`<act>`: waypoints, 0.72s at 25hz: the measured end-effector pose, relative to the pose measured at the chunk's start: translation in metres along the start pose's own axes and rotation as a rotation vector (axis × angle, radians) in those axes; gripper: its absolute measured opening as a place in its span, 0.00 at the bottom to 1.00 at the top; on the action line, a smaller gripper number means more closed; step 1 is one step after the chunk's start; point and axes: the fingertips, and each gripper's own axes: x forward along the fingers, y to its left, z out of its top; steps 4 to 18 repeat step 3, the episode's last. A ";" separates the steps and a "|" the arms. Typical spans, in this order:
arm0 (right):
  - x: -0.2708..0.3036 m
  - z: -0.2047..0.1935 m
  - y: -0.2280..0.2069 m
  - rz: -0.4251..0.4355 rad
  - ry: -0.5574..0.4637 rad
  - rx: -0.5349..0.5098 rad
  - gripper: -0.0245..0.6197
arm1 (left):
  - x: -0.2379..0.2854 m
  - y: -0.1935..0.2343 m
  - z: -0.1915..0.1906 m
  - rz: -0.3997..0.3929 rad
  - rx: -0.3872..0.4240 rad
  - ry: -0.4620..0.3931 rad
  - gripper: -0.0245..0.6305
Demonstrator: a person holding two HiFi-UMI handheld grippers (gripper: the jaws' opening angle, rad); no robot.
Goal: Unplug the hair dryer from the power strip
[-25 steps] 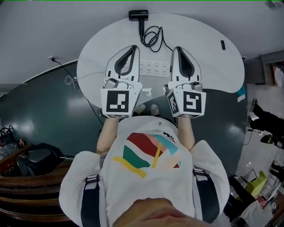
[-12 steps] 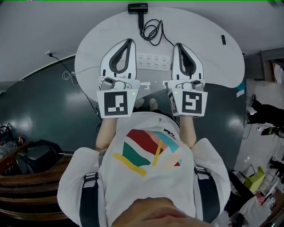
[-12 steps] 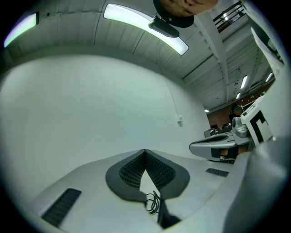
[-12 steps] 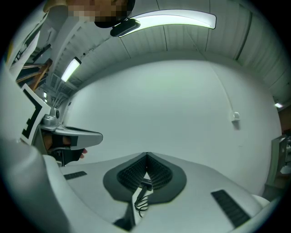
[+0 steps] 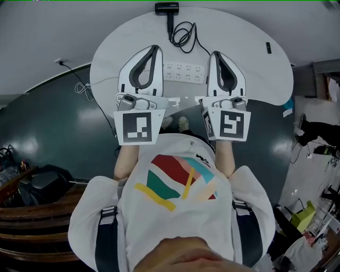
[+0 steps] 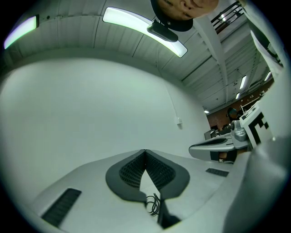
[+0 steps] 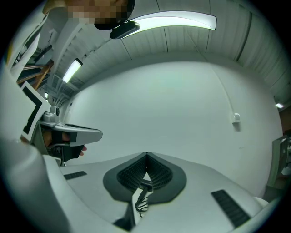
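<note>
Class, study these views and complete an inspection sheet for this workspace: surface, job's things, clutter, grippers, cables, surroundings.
Surface: round white table.
Job's things: black hair dryer at the far edge; white power strip between the grippers; plug hidden, connection cannot be told.
Clutter: one small dark object near the table's right edge.
Grippers: left gripper and right gripper both shut, empty, side by side.
Cables: dryer cord coiled beside the dryer; white cable bunched at the table's left edge.
Surroundings: dark floor; wooden furniture lower left.

Power strip (image 5: 183,73) and coiled cord (image 5: 183,36) block the middle of the desk (image 5: 255,74); I can pass over either bare side.
</note>
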 end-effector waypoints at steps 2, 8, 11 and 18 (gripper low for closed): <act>-0.002 0.003 0.001 0.002 -0.005 -0.011 0.05 | -0.002 -0.001 0.003 0.001 -0.001 -0.001 0.06; -0.004 0.005 0.001 0.004 -0.007 -0.017 0.05 | -0.003 -0.001 0.004 0.002 -0.003 -0.002 0.06; -0.004 0.005 0.001 0.004 -0.007 -0.017 0.05 | -0.003 -0.001 0.004 0.002 -0.003 -0.002 0.06; -0.004 0.005 0.001 0.004 -0.007 -0.017 0.05 | -0.003 -0.001 0.004 0.002 -0.003 -0.002 0.06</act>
